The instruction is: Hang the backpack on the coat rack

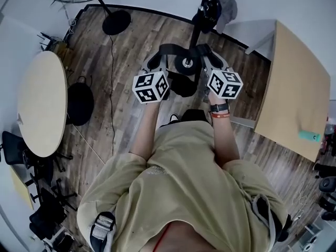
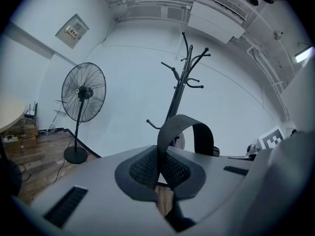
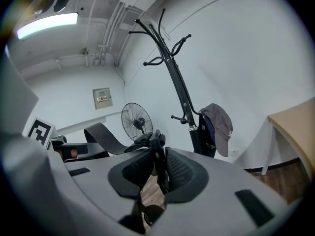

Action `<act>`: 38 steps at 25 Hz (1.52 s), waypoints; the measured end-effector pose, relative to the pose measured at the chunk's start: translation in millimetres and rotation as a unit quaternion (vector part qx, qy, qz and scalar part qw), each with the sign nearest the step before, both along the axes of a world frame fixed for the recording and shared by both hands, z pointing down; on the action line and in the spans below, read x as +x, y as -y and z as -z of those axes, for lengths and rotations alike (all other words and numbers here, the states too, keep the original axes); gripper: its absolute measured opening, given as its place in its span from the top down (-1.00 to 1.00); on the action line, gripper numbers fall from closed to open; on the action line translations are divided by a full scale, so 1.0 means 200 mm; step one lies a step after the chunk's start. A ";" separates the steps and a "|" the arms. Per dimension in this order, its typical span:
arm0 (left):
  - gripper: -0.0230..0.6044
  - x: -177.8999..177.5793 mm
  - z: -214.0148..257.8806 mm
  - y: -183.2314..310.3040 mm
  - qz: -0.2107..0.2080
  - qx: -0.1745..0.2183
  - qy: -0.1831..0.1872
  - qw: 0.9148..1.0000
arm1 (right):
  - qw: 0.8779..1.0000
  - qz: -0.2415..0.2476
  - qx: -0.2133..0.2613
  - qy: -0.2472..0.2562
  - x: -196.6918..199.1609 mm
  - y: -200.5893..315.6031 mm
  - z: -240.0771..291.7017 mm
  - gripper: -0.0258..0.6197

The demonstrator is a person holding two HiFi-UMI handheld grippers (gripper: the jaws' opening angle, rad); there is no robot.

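Observation:
A black webbing strap (image 1: 176,48) of the backpack spans between my two grippers. The left gripper (image 2: 160,173) is shut on the strap (image 2: 184,127), which loops up out of its jaws. At the other end, the right gripper (image 3: 160,173) is shut on the strap (image 3: 106,136) beside a buckle. In the head view the left gripper (image 1: 156,62) and the right gripper (image 1: 212,62) are side by side, just short of the coat rack (image 1: 202,14). The backpack's dark body (image 1: 184,85) hangs below them, mostly hidden. The black rack (image 2: 179,82) (image 3: 172,77) stands straight ahead, its upper hooks bare.
A grey cap (image 3: 219,124) and a dark item hang low on the rack. A standing fan (image 2: 82,95) is to the left, its base (image 1: 116,21) on the wood floor. A round table (image 1: 42,104) and a black bag (image 1: 80,103) lie left. A wooden table (image 1: 296,88) is right.

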State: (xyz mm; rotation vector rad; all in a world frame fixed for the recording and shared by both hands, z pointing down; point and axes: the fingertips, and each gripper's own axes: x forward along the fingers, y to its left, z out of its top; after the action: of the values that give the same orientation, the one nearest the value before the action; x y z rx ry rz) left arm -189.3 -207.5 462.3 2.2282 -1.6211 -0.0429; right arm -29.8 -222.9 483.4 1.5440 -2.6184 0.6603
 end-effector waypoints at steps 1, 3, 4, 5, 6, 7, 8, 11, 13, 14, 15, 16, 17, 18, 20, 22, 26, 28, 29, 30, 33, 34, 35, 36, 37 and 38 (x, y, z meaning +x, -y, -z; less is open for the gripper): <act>0.85 0.02 0.00 0.02 -0.005 -0.002 -0.001 1.000 | 1.000 -0.006 -0.001 0.001 0.02 0.01 0.00 0.66; 0.85 0.06 0.00 0.07 -0.012 -0.005 -0.001 1.000 | 1.000 -0.013 -0.004 0.002 0.07 0.04 0.00 0.66; 0.85 0.08 -0.01 0.10 -0.016 -0.006 -0.001 1.000 | 1.000 -0.014 -0.005 0.002 0.09 0.07 -0.01 0.66; 0.85 0.10 -0.03 0.12 -0.018 -0.009 -0.001 1.000 | 1.000 -0.015 -0.007 0.002 0.12 0.09 -0.02 0.66; 0.85 0.13 -0.04 0.15 -0.019 -0.011 -0.001 1.000 | 1.000 -0.015 -0.007 0.002 0.14 0.12 -0.02 0.66; 0.85 0.15 -0.05 0.19 -0.020 -0.013 0.000 1.000 | 1.000 -0.017 -0.008 0.004 0.17 0.15 -0.03 0.66; 0.85 0.17 -0.06 0.22 -0.021 -0.014 0.000 1.000 | 1.000 -0.019 -0.008 0.006 0.21 0.17 -0.02 0.66; 0.85 0.24 -0.03 0.29 -0.025 -0.016 0.003 1.000 | 0.999 -0.032 -0.009 0.011 0.33 0.25 0.01 0.66; 0.85 0.27 -0.01 0.35 -0.028 -0.013 0.004 1.000 | 0.999 -0.042 -0.006 0.014 0.40 0.30 0.03 0.66; 0.85 0.28 0.00 0.38 -0.031 -0.011 0.004 0.999 | 0.999 -0.047 -0.004 0.016 0.43 0.33 0.03 0.66; 0.85 0.29 0.00 0.41 -0.033 -0.010 0.005 0.999 | 0.999 -0.051 -0.003 0.018 0.45 0.35 0.03 0.66; 0.85 0.30 0.00 0.44 -0.036 -0.010 0.005 0.999 | 0.998 -0.056 -0.001 0.019 0.47 0.38 0.03 0.66; 0.85 0.30 0.01 0.47 -0.037 -0.010 0.005 0.999 | 0.998 -0.060 0.000 0.020 0.49 0.40 0.04 0.66; 0.85 0.31 0.01 0.49 -0.038 -0.010 0.007 0.999 | 0.998 -0.062 0.001 0.020 0.51 0.43 0.05 0.66; 0.85 0.32 0.03 0.54 -0.038 -0.007 0.011 0.999 | 0.998 -0.064 0.005 0.022 0.54 0.48 0.07 0.66; 0.85 0.35 0.05 0.59 -0.040 -0.005 0.011 0.999 | 0.997 -0.066 0.007 0.030 0.58 0.54 0.09 0.66; 0.85 0.37 0.06 0.72 -0.043 -0.004 0.003 0.999 | 0.996 -0.068 0.006 0.058 0.61 0.65 0.11 0.66; 0.85 0.37 0.07 0.78 -0.042 -0.006 -0.001 0.999 | 0.996 -0.064 0.006 0.064 0.61 0.71 0.11 0.65; 0.85 0.36 0.07 0.80 -0.041 -0.007 -0.003 0.999 | 0.996 -0.062 0.006 0.067 0.60 0.73 0.11 0.65; 0.85 0.36 0.07 0.83 -0.039 -0.007 -0.004 0.999 | 0.996 -0.060 0.006 0.068 0.60 0.75 0.11 0.65; 0.85 0.36 0.07 0.89 -0.035 -0.008 -0.006 0.999 | 0.996 -0.056 0.006 0.069 0.60 0.81 0.11 0.65; 0.85 0.36 0.07 0.91 -0.034 -0.009 -0.007 0.999 | 0.996 -0.056 0.006 0.069 0.60 0.83 0.12 0.65; 0.85 0.35 0.06 0.93 -0.033 -0.010 -0.007 0.999 | 0.996 -0.056 0.005 0.070 0.60 0.84 0.12 0.64; 0.85 0.36 0.06 0.95 -0.032 -0.010 -0.007 0.999 | 0.996 -0.056 0.004 0.071 0.60 0.86 0.11 0.64; 0.85 0.36 0.06 0.97 -0.032 -0.011 -0.006 0.999 | 0.996 -0.056 0.003 0.072 0.60 0.88 0.11 0.64; 0.85 0.37 0.05 0.99 -0.032 -0.013 -0.005 0.999 | 0.996 -0.056 0.002 0.074 0.61 0.90 0.11 0.64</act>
State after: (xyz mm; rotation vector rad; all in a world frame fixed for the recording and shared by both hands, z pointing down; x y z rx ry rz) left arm -116.1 -405.4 451.8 2.2559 -1.5348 -0.0170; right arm 92.5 -403.0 462.3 1.7176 -2.6505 0.8078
